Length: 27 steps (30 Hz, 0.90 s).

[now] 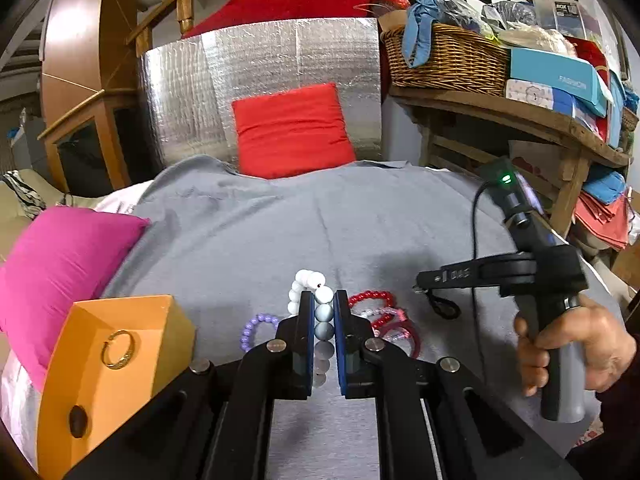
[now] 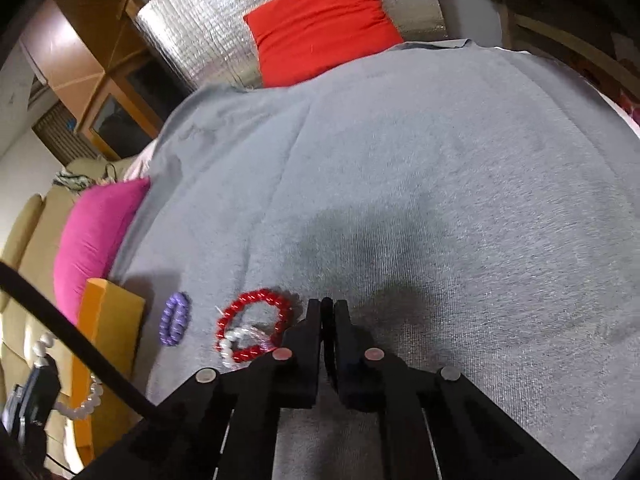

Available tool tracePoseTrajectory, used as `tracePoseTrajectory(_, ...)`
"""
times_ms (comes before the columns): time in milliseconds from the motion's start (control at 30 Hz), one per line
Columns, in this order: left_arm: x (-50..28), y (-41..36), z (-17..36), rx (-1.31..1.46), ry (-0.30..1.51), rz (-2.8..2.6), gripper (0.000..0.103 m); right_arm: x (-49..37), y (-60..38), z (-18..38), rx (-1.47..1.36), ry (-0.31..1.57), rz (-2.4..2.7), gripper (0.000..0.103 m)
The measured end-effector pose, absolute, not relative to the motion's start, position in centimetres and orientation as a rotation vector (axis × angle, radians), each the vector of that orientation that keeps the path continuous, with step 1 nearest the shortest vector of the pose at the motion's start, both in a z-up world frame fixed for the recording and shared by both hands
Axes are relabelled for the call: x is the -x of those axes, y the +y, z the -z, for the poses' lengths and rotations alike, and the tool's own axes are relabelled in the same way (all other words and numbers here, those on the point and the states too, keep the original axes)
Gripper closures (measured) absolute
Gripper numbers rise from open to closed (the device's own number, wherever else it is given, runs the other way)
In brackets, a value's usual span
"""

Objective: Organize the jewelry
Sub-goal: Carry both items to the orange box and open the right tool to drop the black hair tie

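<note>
Left tongs [image 1: 324, 308] are clamped on the white bead bracelet [image 1: 316, 292], held above the grey blanket [image 1: 280, 220]. Right tongs [image 2: 327, 312] grip a black ring [image 2: 327, 332]. The orange box [image 1: 112, 360] at the blanket's left edge contains a gold ring [image 1: 117, 349]. Red bracelet [image 2: 256, 324] and purple bracelet [image 2: 175, 319] lie beside it.

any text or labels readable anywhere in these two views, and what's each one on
"FASHION" – faint print on the teal box on the wooden shelf.
"BOX" – on the clear plastic package at the top of the shelf pile; its smaller print is too blurred to read.
Embossed marks on the right gripper arm: too small to read.
Right wrist view: no text visible.
</note>
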State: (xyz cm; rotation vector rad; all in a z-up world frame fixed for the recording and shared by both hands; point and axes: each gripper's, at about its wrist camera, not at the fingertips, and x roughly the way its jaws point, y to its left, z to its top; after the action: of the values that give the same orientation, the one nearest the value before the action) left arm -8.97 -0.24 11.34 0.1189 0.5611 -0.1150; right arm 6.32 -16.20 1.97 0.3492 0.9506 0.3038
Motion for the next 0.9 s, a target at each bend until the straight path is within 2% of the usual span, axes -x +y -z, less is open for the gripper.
tracePoseTrajectory(900,11.6,5.2,-13.8,-0.09,0.473,-0.101,0.094,-2.4,-10.4,-7.9,-0.497,0.829,-0.599,0.096)
